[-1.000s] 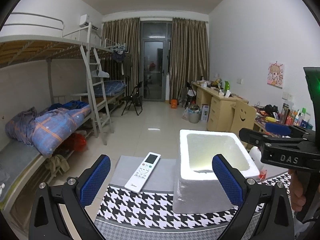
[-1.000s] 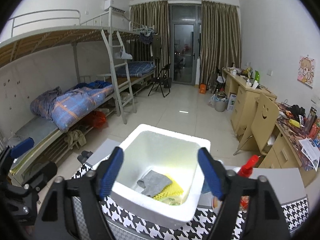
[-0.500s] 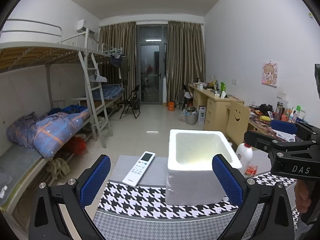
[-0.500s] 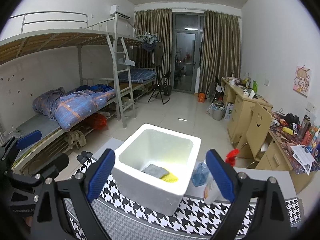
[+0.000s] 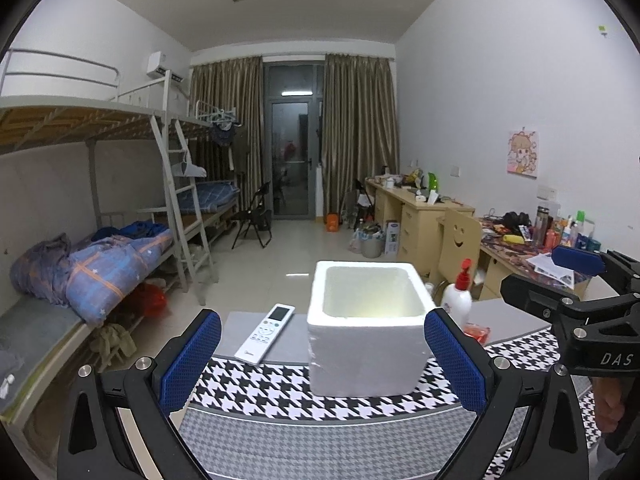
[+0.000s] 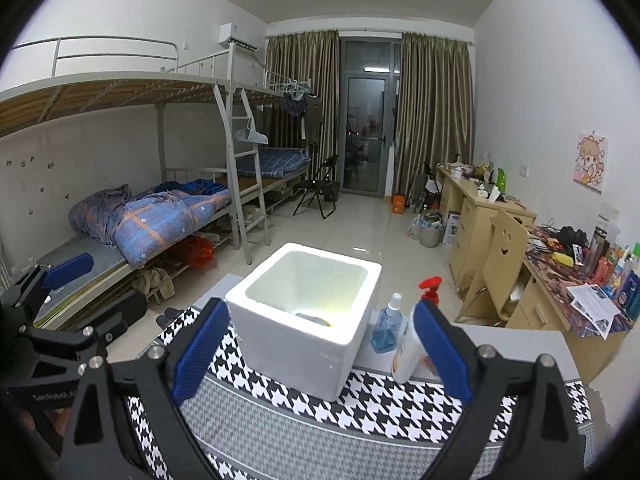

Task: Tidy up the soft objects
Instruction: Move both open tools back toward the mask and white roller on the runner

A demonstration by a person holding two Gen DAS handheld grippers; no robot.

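A white foam box [image 5: 368, 344] stands on the houndstooth table mat [image 5: 280, 396]; it also shows in the right wrist view [image 6: 308, 328]. A sliver of a grey cloth [image 6: 310, 317] with a yellow edge shows at its bottom. My left gripper [image 5: 320, 364] is open and empty, held back from the box's near side. My right gripper [image 6: 320, 350] is open and empty, also back from the box. Each gripper shows at the edge of the other's view.
A white remote [image 5: 265, 333] lies left of the box. A white spray bottle with a red top [image 5: 457, 299] and a blue bottle [image 6: 386, 325] stand right of it. Bunk beds [image 6: 152, 216] line the left wall, desks [image 6: 488, 208] the right.
Both grippers have pulled back and up from the box, so it looks smaller and farther. The soft items inside are now almost hidden by its rim. Both grippers stay open.
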